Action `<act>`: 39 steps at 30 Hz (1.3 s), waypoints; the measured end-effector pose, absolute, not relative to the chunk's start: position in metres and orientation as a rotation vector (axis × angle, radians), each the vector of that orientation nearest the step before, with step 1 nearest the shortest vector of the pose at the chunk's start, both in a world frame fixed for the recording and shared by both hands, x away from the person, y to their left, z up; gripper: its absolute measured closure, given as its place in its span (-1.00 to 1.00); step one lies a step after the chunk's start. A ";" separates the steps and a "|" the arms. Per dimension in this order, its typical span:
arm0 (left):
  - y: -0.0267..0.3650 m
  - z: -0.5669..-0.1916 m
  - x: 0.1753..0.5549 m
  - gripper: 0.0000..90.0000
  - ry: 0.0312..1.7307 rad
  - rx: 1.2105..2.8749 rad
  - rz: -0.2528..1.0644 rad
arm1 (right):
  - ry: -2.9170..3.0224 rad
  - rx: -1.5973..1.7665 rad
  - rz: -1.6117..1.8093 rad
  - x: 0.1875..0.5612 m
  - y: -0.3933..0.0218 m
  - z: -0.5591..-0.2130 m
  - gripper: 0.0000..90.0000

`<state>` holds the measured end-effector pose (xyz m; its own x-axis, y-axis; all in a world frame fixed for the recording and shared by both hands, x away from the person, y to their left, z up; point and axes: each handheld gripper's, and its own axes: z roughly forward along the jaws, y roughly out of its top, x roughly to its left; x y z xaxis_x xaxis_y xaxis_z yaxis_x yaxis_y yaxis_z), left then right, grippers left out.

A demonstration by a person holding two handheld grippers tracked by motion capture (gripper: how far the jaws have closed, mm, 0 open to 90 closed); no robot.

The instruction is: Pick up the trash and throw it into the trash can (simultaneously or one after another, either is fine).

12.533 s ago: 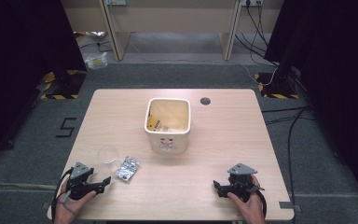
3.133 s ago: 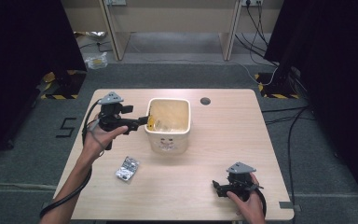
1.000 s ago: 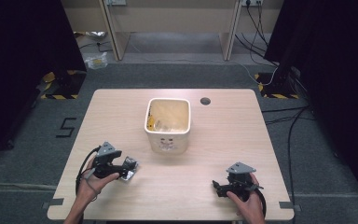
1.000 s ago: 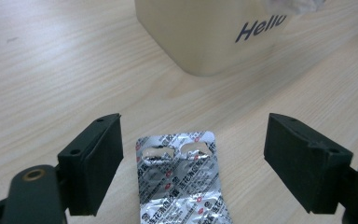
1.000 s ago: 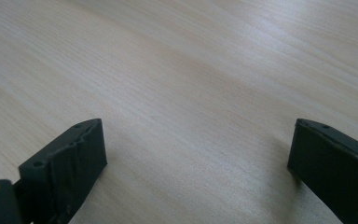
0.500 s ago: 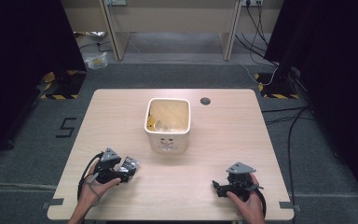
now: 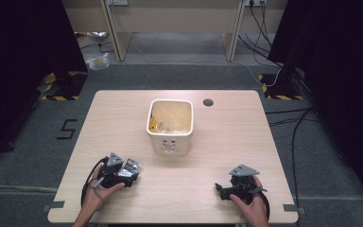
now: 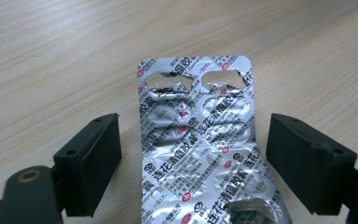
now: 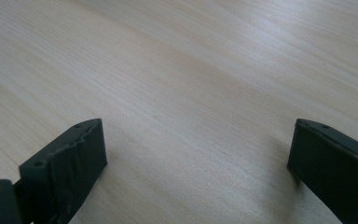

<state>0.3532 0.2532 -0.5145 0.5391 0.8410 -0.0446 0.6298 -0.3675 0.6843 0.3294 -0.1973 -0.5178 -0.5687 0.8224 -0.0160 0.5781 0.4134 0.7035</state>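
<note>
We saw the silver pill sheet (image 8: pixel 205 154) lying flat on the desk (image 8: pixel 51 56), right between the left gripper's (image 8: pixel 193 161) jaws. Its long side ran straight away from the jaws, so they would close on its two long edges. Those jaws stood wide open, not touching it. The right gripper (image 9: pixel 196 163) rested far off, jaws open too, holding nothing.
</note>
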 end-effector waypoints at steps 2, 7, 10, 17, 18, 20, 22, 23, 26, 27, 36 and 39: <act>0.252 -0.515 0.352 -0.59 1.174 2.124 0.432 | 2.314 1.204 0.941 0.329 -0.197 -0.518 -0.90; 0.249 -0.513 0.350 -0.26 1.135 2.140 0.430 | 2.317 1.203 0.939 0.329 -0.197 -0.518 -0.90; 0.249 -0.513 0.349 -0.25 1.128 2.139 0.428 | 2.317 1.204 0.939 0.329 -0.197 -0.518 -0.90; 0.250 -0.511 0.349 -0.25 1.123 2.136 0.421 | 2.318 1.202 0.940 0.329 -0.197 -0.518 -0.90; 0.250 -0.511 0.350 -0.25 1.120 2.133 0.415 | 2.318 1.202 0.939 0.329 -0.197 -0.518 -0.90; 0.250 -0.509 0.350 -0.25 1.114 2.127 0.407 | 2.318 1.203 0.940 0.329 -0.197 -0.518 -0.90; 0.251 -0.506 0.351 -0.25 1.111 2.124 0.407 | 2.318 1.203 0.940 0.329 -0.197 -0.518 -0.90; 0.251 -0.504 0.351 -0.25 1.110 2.115 0.413 | 2.318 1.203 0.940 0.329 -0.197 -0.518 -0.90; 0.254 -0.499 0.352 -0.25 1.106 2.105 0.416 | 2.318 1.202 0.940 0.329 -0.197 -0.518 -0.90; 0.254 -0.499 0.352 -0.25 1.106 2.105 0.416 | 2.318 1.202 0.940 0.329 -0.197 -0.518 -0.90; 0.259 -0.486 0.356 -0.25 1.110 2.078 0.406 | 2.318 1.204 0.940 0.329 -0.197 -0.518 -0.90; 0.261 -0.482 0.357 -0.25 1.106 2.075 0.412 | 2.318 1.203 0.940 0.329 -0.197 -0.518 -0.90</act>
<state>0.3566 0.2608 -0.4816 0.5772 0.8145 -0.0580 0.5782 -0.3576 0.7334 0.3292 -0.1973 -0.5177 -0.5703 0.8213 -0.0153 0.5787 0.4149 0.7021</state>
